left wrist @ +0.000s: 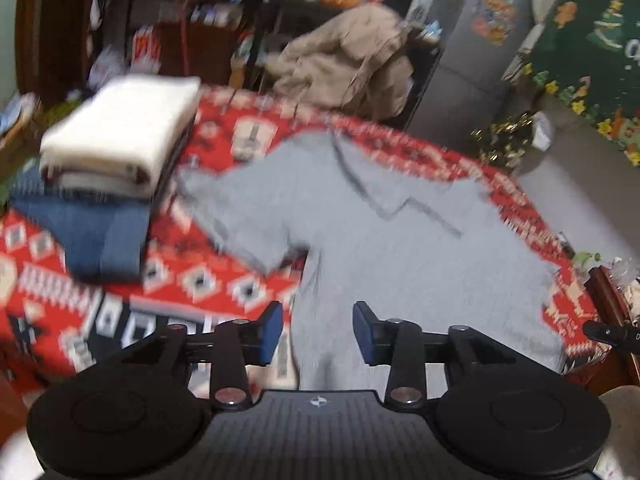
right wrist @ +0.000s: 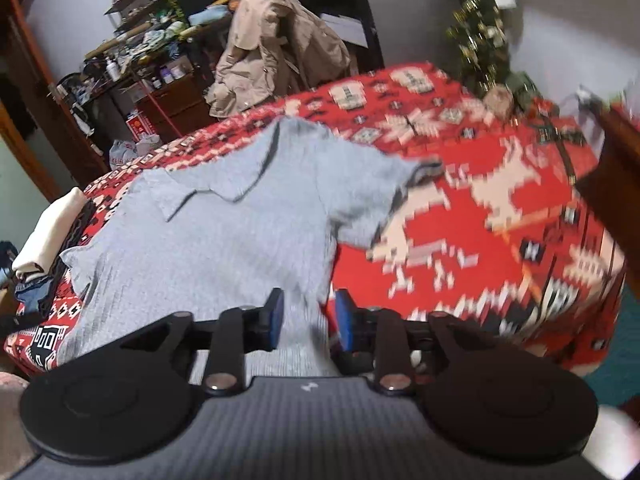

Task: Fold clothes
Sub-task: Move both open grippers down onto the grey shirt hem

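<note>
A grey short-sleeved shirt [left wrist: 380, 220] lies spread on the red patterned blanket [left wrist: 224, 276], collar at the far end and both sleeves out to the sides. My left gripper [left wrist: 318, 322] hovers over the shirt's near left part. Its blue pads stand apart and the fabric shows in the gap, not pressed. In the right wrist view the same shirt [right wrist: 224, 232] fills the left half of the blanket [right wrist: 460, 200]. My right gripper [right wrist: 310, 316] is open over the shirt's near right edge, which runs between the pads without being pinched.
A pile of folded clothes sits at the left, a white garment [left wrist: 120, 132] on top of blue jeans [left wrist: 96, 232]. A beige jacket [right wrist: 276, 48] hangs over a chair beyond the far edge. Cluttered shelves [right wrist: 140, 52] stand behind, and dark wooden furniture [right wrist: 616, 168] at the right.
</note>
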A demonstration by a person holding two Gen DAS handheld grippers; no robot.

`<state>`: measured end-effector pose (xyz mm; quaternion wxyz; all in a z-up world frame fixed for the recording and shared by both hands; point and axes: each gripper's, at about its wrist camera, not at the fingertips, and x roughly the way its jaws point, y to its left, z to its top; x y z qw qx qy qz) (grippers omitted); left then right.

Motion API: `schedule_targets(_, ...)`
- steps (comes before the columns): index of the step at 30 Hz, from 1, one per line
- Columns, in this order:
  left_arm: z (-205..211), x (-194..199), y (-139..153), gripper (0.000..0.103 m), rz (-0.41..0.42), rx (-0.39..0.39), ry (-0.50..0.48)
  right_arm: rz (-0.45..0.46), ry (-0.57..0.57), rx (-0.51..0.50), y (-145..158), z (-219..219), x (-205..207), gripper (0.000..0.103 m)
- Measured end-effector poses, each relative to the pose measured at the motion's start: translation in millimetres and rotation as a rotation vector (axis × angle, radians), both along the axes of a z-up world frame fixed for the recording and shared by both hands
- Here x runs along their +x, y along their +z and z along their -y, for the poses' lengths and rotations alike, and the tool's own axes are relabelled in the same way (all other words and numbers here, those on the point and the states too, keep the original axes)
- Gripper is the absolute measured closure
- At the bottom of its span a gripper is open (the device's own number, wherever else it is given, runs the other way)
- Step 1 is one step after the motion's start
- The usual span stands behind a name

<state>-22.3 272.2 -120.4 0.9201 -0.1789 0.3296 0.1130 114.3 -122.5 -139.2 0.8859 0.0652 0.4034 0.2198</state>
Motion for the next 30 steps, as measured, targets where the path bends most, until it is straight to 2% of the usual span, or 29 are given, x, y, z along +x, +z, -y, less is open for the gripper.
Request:
schedule_targets(1, -2, 5, 8, 0.052, 0.016, 0.029, 0.003, 0.012, 0.007, -0.008, 6, -1, 2, 0.058)
schedule_targets(2, -3, 11, 17, 0.041, 0.033, 0.061, 0.006, 0.030, 0.009, -0.018, 13, -2, 5, 0.045)
schedule_targets(3, -5, 16, 23, 0.035, 0.048, 0.085, 0.009, 0.049, 0.011, -0.027, 20, -3, 10, 0.034)
schedule_targets(4, -8, 23, 29, 0.025, 0.070, 0.098, 0.008, 0.068, 0.012, -0.037, 27, -4, 14, 0.029)
schedule_targets(5, -12, 30, 35, 0.021, 0.094, 0.109, 0.007, 0.087, 0.013, -0.046, 34, -6, 18, 0.025)
schedule_targets(8, -22, 60, 41, 0.013, 0.116, 0.129, -0.022, 0.114, 0.040, -0.068, 45, -14, 45, 0.015)
schedule_targets(9, -25, 71, 40, 0.013, 0.117, 0.142, -0.041, 0.119, 0.052, -0.073, 47, -17, 55, 0.007)
schedule_targets(11, -32, 105, 31, 0.012, 0.102, 0.188, -0.111, 0.126, 0.081, -0.092, 48, -26, 78, 0.001)
schedule_targets(14, -41, 160, 13, 0.011, 0.042, 0.254, -0.199, 0.128, 0.130, -0.130, 42, -47, 123, 0.001)
schedule_targets(17, -53, 214, -2, 0.012, -0.026, 0.268, -0.355, 0.121, 0.163, -0.169, 29, -72, 171, 0.001)
schedule_targets(19, -63, 237, -7, 0.012, -0.042, 0.211, -0.388, 0.120, 0.183, -0.217, 21, -91, 202, 0.001)
schedule_targets(22, -75, 264, -7, 0.012, -0.087, 0.134, -0.324, 0.090, 0.230, -0.250, 13, -112, 242, 0.001)
schedule_targets(25, -85, 284, 0, 0.012, -0.139, 0.072, -0.289, 0.034, 0.233, -0.222, 16, -126, 271, 0.001)
schedule_targets(27, -89, 295, 9, 0.013, -0.172, 0.066, -0.294, -0.029, 0.208, -0.207, 22, -134, 290, 0.001)
schedule_targets(30, -86, 305, 22, 0.014, -0.214, 0.109, -0.318, -0.107, 0.158, -0.149, 33, -141, 317, 0.001)
